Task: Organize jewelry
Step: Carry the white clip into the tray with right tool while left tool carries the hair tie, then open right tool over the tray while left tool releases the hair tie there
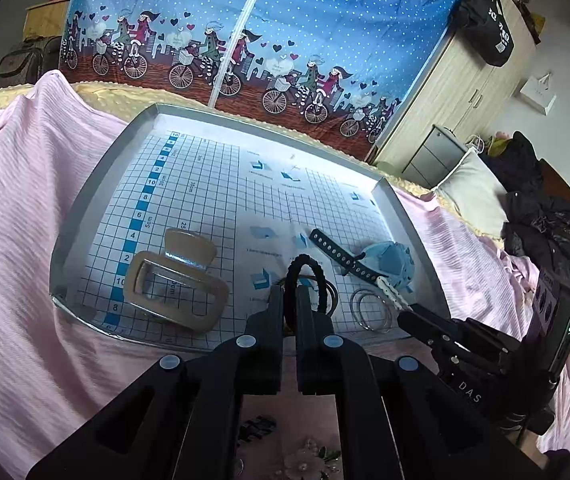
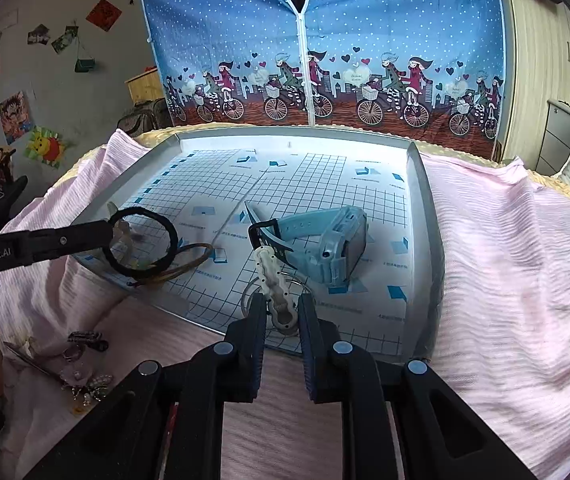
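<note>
My left tongs (image 2: 111, 226) pinch the black hair tie (image 2: 143, 240) just above the tray's (image 1: 97, 184) near-left corner. My right tongs (image 2: 283, 312) are spread around the white clip (image 2: 273, 280) by the blue watch (image 2: 325, 244), possibly not yet gripping. Next I set the tie down: open grid lies beyond, with the rim close and more trinkets (image 2: 85, 376) on the bed.

A blue cloth wardrobe (image 2: 321, 40) with bike pictures stands behind the bed. A wooden closet (image 1: 469, 92) is beside it. Pictures (image 2: 17, 116) hang on the grey wall (image 2: 65, 88).
</note>
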A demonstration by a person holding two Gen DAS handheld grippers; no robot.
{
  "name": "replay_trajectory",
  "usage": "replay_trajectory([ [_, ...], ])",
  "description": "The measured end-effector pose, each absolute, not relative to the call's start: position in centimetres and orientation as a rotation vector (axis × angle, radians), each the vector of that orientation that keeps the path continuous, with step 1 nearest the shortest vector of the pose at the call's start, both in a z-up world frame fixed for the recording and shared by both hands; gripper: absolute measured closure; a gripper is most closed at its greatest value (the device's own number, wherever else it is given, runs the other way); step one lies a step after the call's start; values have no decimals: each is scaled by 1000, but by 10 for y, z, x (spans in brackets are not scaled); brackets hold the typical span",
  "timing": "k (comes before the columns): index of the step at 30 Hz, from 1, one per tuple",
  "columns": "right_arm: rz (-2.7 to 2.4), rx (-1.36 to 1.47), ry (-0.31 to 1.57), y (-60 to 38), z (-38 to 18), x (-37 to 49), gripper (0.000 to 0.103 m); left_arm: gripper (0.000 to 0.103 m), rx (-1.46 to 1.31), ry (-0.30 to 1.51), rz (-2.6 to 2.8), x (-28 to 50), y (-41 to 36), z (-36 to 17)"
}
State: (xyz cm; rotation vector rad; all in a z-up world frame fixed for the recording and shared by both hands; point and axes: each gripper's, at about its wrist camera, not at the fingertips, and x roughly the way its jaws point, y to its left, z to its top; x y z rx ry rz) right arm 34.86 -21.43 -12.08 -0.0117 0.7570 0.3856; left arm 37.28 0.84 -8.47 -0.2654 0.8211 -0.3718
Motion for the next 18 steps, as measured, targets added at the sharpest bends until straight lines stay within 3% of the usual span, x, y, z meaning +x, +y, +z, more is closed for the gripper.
replay_trajectory([
  [6, 379, -10, 758, -215, -121, 348, 86, 99, -211, 839, -356, 373, 0, -85],
  [9, 376, -5, 754, -218, -118, 347, 74, 86, -165, 872, -341, 374, -5, -90],
  [11, 363, -7, 740, -220, -113, 344, 62, 62, -157, 865, -331, 370, -5, -90],
  [12, 353, -6, 727, -221, -109, 341, 59, 58, -157, 853, -330, 367, -4, -88],
  [15, 334, 13, 685, -226, -95, 331, 39, 31, -151, 812, -341, 357, 0, -75],
  [17, 339, 34, 655, -230, -83, 323, 22, 3, -136, 745, -338, 343, 3, -62],
  [18, 343, 47, 636, -232, -77, 316, 18, 1, -129, 712, -337, 336, 4, -56],
])
